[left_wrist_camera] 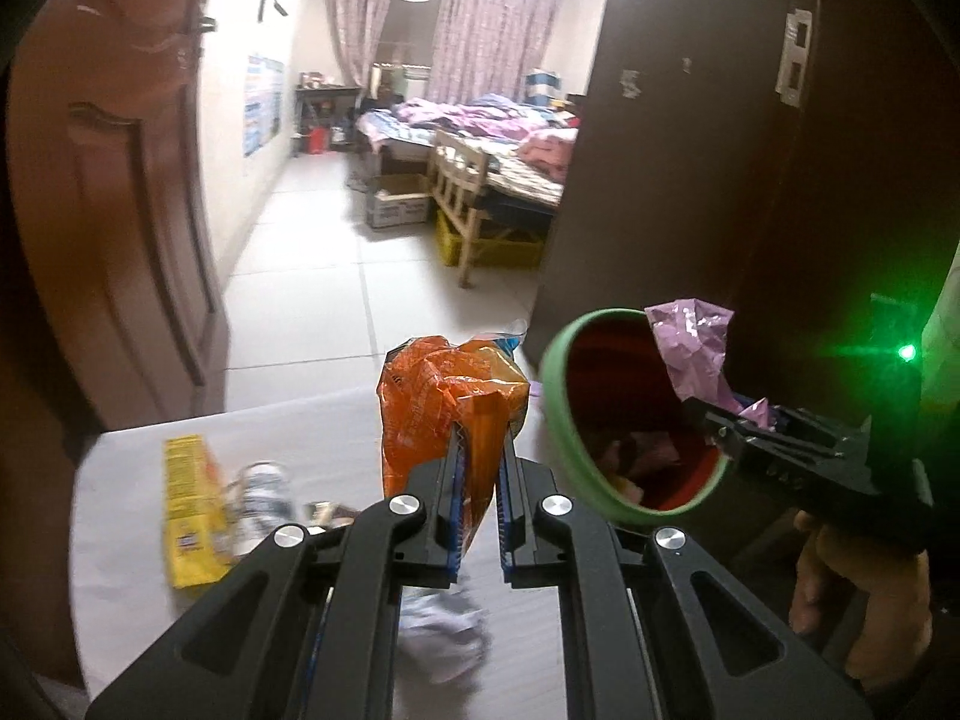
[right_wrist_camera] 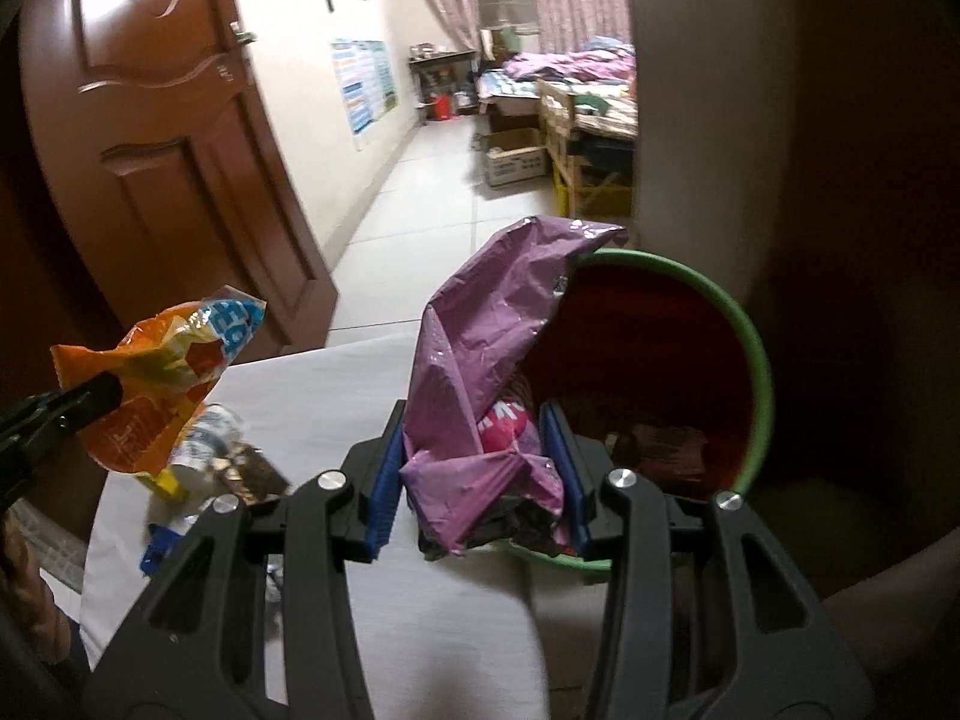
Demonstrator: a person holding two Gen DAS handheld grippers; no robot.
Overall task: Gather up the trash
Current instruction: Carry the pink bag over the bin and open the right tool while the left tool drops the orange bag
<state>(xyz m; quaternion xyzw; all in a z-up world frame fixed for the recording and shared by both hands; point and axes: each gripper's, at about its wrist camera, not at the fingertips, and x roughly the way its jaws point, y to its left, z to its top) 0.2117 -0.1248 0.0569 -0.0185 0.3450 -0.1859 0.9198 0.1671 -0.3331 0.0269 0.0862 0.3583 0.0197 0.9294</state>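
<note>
A white-topped table (left_wrist_camera: 300,426) spreads below me, with a brown wooden panelled door (left_wrist_camera: 120,192) standing open beyond it on the left and a bedroom further back.

At the table's right end a round bin with a dark red inside and a green rim (right_wrist_camera: 759,360) is tipped so its mouth faces me, with some rubbish already lying in the bottom.

My right gripper (right_wrist_camera: 480,468) is clamped on a crumpled purple plastic wrapper (right_wrist_camera: 480,330). The blue pads (right_wrist_camera: 384,480) press it from both sides, and its upper end rises against the bin's near rim, right at the mouth.

My left gripper (left_wrist_camera: 480,450) is closed tight on a crinkled orange snack bag (left_wrist_camera: 444,396) with a blue-and-white patch at the top. I hold it up above the table, just left of the bin and apart from it.

Loose on the table to the left lie a flattened yellow carton (left_wrist_camera: 192,510), a crushed clear plastic bottle with a pale label (left_wrist_camera: 264,498) beside it, and a wad of white paper (left_wrist_camera: 444,630) beneath my left fingers.
</note>
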